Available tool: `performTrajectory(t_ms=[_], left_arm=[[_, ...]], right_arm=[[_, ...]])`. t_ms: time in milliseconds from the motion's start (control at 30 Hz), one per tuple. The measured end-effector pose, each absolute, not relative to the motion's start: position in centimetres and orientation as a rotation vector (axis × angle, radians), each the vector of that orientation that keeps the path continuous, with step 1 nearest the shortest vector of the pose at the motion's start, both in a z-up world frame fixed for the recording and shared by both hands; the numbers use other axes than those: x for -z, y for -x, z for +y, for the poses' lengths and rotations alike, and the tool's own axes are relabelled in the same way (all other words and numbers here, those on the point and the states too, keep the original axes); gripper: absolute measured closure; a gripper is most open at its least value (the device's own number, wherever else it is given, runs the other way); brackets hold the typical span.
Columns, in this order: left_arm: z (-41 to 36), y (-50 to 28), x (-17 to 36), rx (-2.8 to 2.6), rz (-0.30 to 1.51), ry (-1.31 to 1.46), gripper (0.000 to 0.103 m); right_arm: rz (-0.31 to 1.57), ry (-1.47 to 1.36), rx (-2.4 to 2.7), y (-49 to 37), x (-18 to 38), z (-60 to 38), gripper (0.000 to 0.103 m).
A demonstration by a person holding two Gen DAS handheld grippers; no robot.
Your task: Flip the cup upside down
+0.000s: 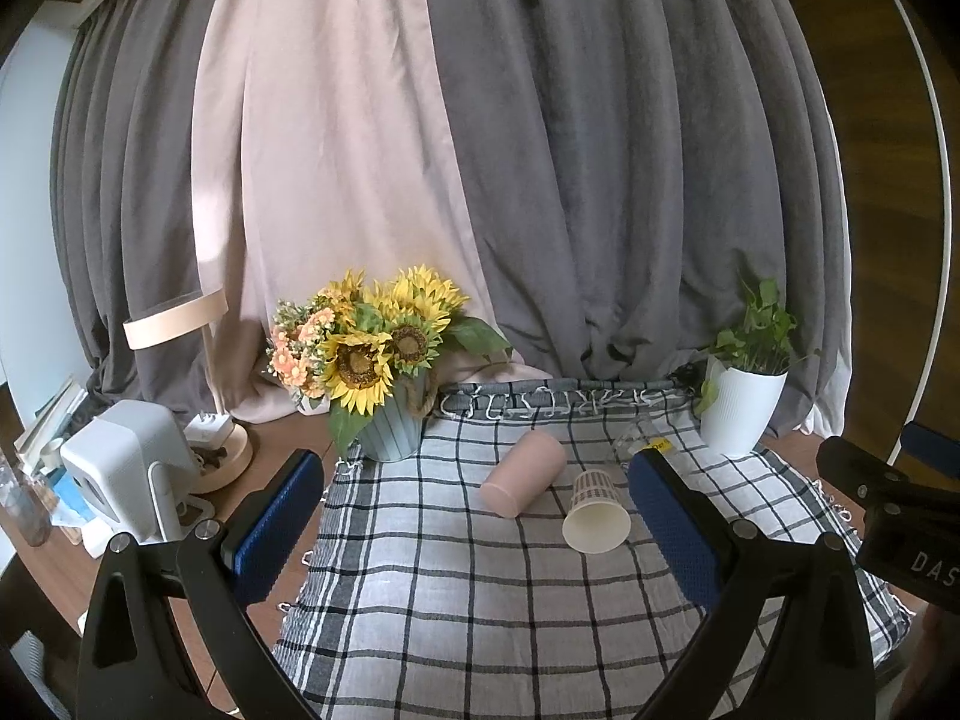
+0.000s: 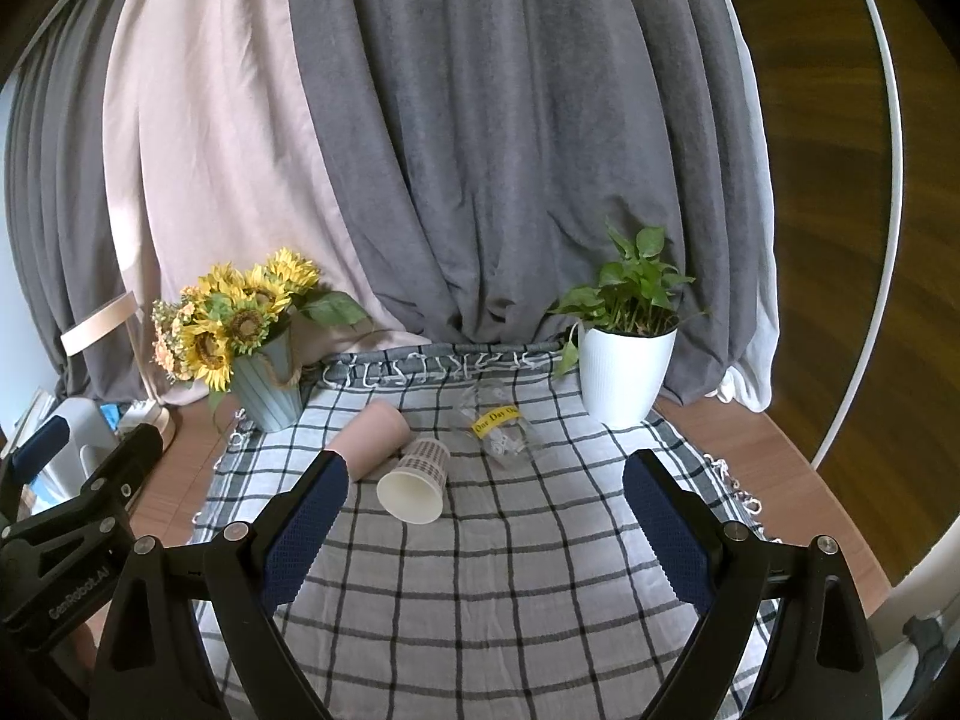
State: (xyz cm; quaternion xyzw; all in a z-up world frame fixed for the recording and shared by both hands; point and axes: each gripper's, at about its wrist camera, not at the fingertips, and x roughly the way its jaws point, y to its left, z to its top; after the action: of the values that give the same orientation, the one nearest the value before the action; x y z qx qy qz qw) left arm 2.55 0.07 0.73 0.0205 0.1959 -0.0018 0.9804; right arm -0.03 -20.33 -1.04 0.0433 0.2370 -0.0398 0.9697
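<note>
Three cups lie on their sides on the checked cloth (image 1: 468,588). A pink cup (image 1: 523,473) lies left, also in the right wrist view (image 2: 375,435). A white paper cup (image 1: 596,513) with a checked band lies beside it, mouth toward me, also in the right wrist view (image 2: 415,482). A clear plastic cup (image 2: 501,423) with a yellow label lies further right, partly hidden in the left wrist view (image 1: 645,443). My left gripper (image 1: 477,519) is open and empty, short of the cups. My right gripper (image 2: 485,513) is open and empty, just short of the paper cup.
A sunflower pot (image 1: 390,420) stands at the cloth's back left and a white plant pot (image 2: 624,375) at the back right. A lamp base, speaker (image 1: 129,468) and clutter sit left on the wooden table. Curtains hang behind. Each gripper shows at the edge of the other's view.
</note>
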Motion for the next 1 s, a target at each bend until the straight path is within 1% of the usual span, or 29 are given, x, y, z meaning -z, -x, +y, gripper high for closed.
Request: performTrajectory(t_ms=[1000], left_arm=[[0.23,-2.88,-0.71,0.002,0.386,-0.042,0.0]], right_arm=[[0.479,-0.083,0.079,-0.48,1.17,-19.77,0.01]])
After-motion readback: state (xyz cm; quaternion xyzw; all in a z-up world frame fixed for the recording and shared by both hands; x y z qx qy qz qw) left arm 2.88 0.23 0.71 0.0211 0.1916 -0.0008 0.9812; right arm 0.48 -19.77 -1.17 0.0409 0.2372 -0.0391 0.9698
